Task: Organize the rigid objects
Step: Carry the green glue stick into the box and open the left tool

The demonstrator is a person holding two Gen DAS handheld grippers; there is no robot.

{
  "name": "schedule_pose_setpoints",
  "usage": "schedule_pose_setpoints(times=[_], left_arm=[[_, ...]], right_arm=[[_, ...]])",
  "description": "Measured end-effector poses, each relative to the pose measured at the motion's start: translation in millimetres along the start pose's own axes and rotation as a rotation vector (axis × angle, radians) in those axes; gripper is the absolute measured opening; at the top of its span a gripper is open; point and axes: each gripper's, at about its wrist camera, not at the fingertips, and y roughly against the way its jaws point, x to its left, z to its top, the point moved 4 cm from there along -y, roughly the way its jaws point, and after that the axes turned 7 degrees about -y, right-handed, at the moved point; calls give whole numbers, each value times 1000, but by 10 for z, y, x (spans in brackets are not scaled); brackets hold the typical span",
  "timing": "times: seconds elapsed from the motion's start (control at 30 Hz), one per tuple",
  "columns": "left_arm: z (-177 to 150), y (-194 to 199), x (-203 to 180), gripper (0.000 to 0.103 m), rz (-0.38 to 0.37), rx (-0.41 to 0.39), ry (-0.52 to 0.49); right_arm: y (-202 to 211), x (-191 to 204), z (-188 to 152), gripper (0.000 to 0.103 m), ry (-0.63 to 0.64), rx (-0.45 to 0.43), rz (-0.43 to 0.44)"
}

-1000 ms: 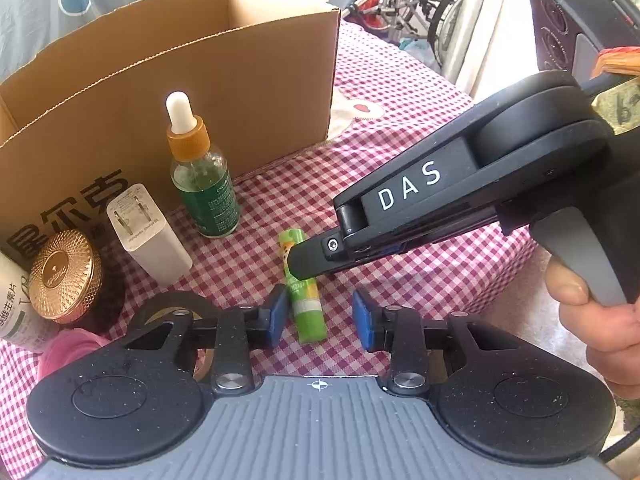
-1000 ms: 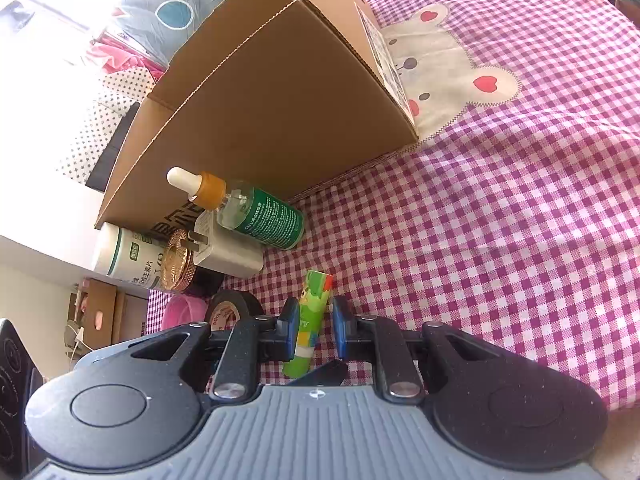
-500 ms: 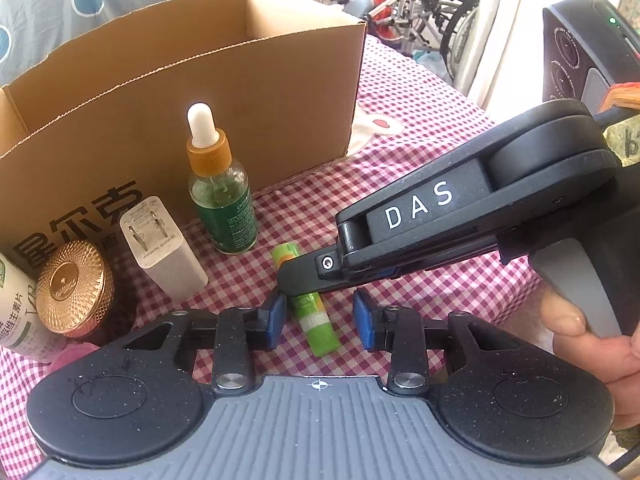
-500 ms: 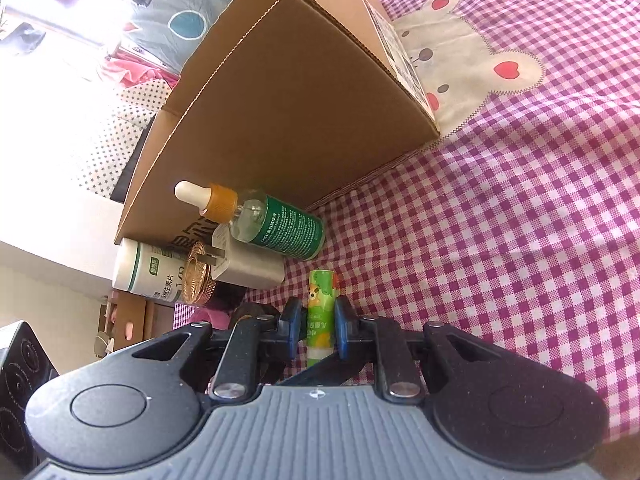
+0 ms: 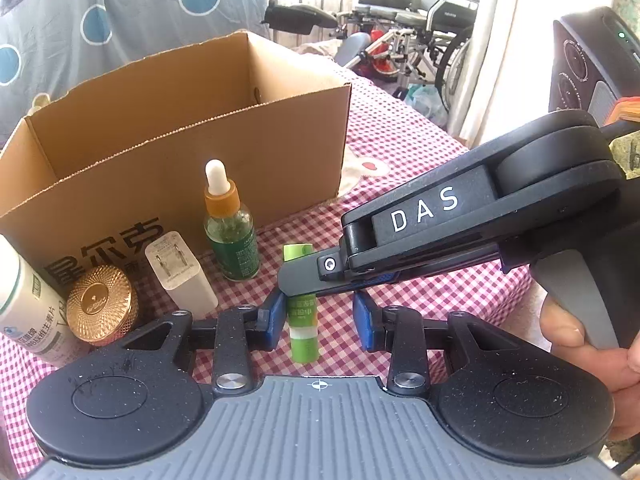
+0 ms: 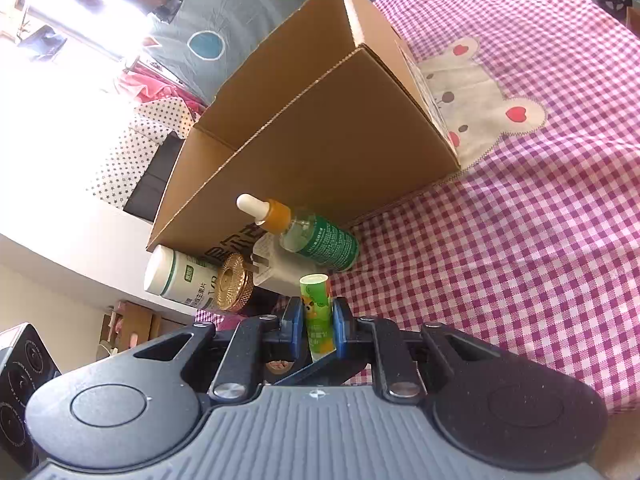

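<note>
The small green cylindrical glue stick [image 6: 317,314] is clamped between the blue pads of the right gripper [image 6: 317,326], its long axis running forward along the fingers and its pale green cap pointing ahead, away from the claw. A cartoon print and a white band are seen on its label. Open pink-checked tablecloth [image 6: 520,240] is left to the right of this claw; ahead and to its left, room is closed off by the green glass dropper bottle [image 6: 320,236], the white plug adapter [image 6: 276,268], the gold ribbed lid [image 6: 234,282], the white supplement bottle [image 6: 176,276] and the brown cardboard box [image 6: 320,144] behind them. The left gripper [image 5: 320,318] is held open, its pads spread either side of the stick without clear contact
</note>
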Motion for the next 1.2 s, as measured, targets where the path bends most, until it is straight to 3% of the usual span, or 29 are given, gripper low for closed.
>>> schedule_pose_setpoints(times=[0.27, 0.5, 0.7, 0.97, 1.07, 1.2], left_arm=[[192, 464, 168, 35, 50, -114, 12], [704, 749, 684, 35, 127, -150, 47], [1037, 395, 1322, 35, 111, -7, 127], [813, -391, 2077, 35, 5, 287, 327], [750, -555, 2223, 35, 28, 353, 352], [731, -618, 2324, 37, 74, 372, 367]], right_arm=[[217, 634, 109, 18, 142, -62, 34], [125, 1413, 643, 17, 292, -59, 95], [-565, 1717, 1215, 17, 263, 104, 74], [-1757, 1331, 1571, 17, 98, 385, -15], [-2058, 1239, 1600, 17, 61, 443, -38], [-2277, 1195, 1668, 19, 29, 467, -56]])
